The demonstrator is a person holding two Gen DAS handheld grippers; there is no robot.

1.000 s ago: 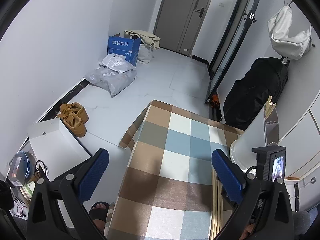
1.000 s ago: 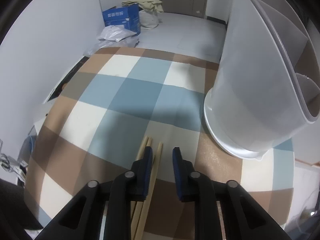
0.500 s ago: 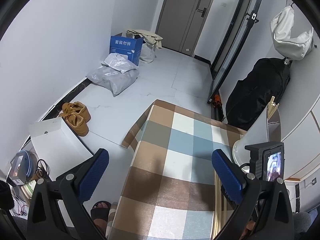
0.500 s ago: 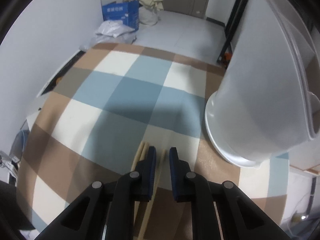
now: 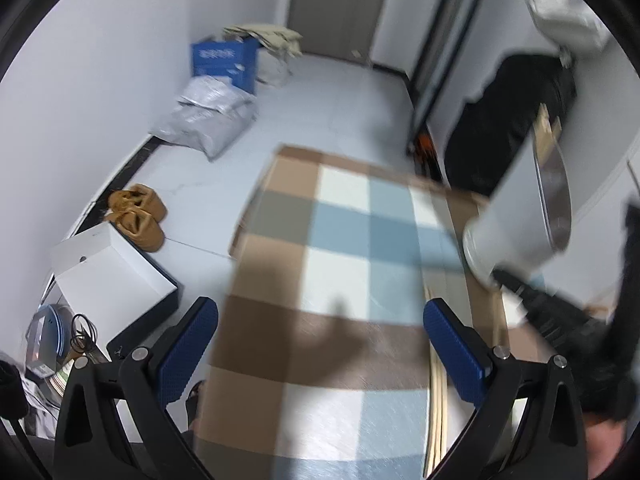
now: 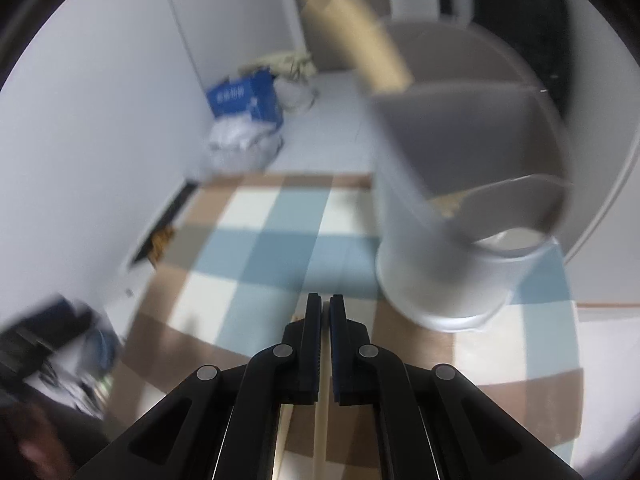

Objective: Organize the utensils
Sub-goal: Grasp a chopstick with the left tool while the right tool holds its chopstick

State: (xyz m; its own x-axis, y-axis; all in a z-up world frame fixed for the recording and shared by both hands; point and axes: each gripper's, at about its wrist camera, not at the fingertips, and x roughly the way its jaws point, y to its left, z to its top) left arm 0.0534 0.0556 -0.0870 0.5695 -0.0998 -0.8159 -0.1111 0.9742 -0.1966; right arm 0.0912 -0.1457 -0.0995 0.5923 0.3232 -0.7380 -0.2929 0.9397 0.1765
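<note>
My right gripper [image 6: 325, 312] has just squeezed shut on one chopstick [image 6: 320, 436], beside the white utensil holder [image 6: 452, 264]. Left gripper [image 5: 320, 344] hangs wide open over the checkered tablecloth [image 5: 344, 264], holding nothing.

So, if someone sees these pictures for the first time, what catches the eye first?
Probably the checked tablecloth in brown, blue and white, which fills the middle of both views. Next, the white utensil holder standing at the cloth's right, with wooden chopsticks sticking out of its top. Close to the camera, the right gripper is shut on a single chopstick.
</note>
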